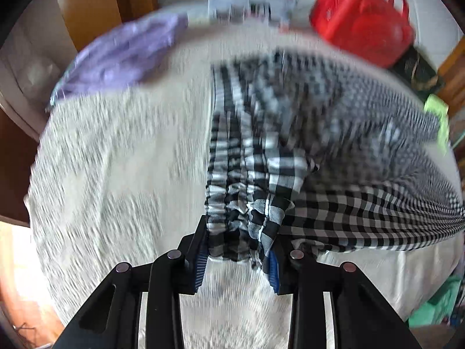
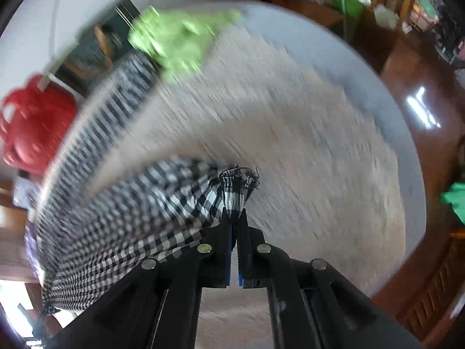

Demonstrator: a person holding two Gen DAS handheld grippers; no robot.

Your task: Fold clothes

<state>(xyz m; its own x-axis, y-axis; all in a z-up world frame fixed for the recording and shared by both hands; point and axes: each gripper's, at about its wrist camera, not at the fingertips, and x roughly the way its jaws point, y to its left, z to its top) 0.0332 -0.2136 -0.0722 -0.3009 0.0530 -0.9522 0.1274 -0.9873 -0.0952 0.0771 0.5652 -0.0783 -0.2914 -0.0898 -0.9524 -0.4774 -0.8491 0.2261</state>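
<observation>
A round table [image 1: 116, 160] covered with a pale, textured cloth is seen in both wrist views, much of it smeared by motion blur. In the left wrist view, going from left to right, a lilac garment [image 1: 122, 58] is laid at about ten o'clock near the table's edge, a blurred white-and-grey object [image 1: 252, 0] is seen at twelve o'clock, and a red plastic basket [image 1: 363, 20] stands at one o'clock. A strip of bright green fabric [image 1: 436, 116] is visible at three o'clock by the rim. Wooden furniture and a glossy brown floor are seen beyond the table.

In the right wrist view the red basket [image 2: 35, 125] is found at nine o'clock, a bright green garment [image 2: 177, 40] at eleven o'clock on the table's far edge, and polished brown floor [image 2: 421, 101] at two to three o'clock.

The black-and-white checked garment [image 1: 334, 145] is stretched between the two grippers, lifted off the cloth over the middle of the table. In the left wrist view its gathered, elasticated edge is bunched at six o'clock and is clamped by the left gripper [image 1: 238, 257], whose jaws are held partly apart by the thick bundle of fabric between the blue pads.

In the right wrist view a narrow, frayed corner of the checked garment [image 2: 116, 209] is pinched by the right gripper [image 2: 234, 218], whose jaws are closed almost fully together on it, just below centre.
</observation>
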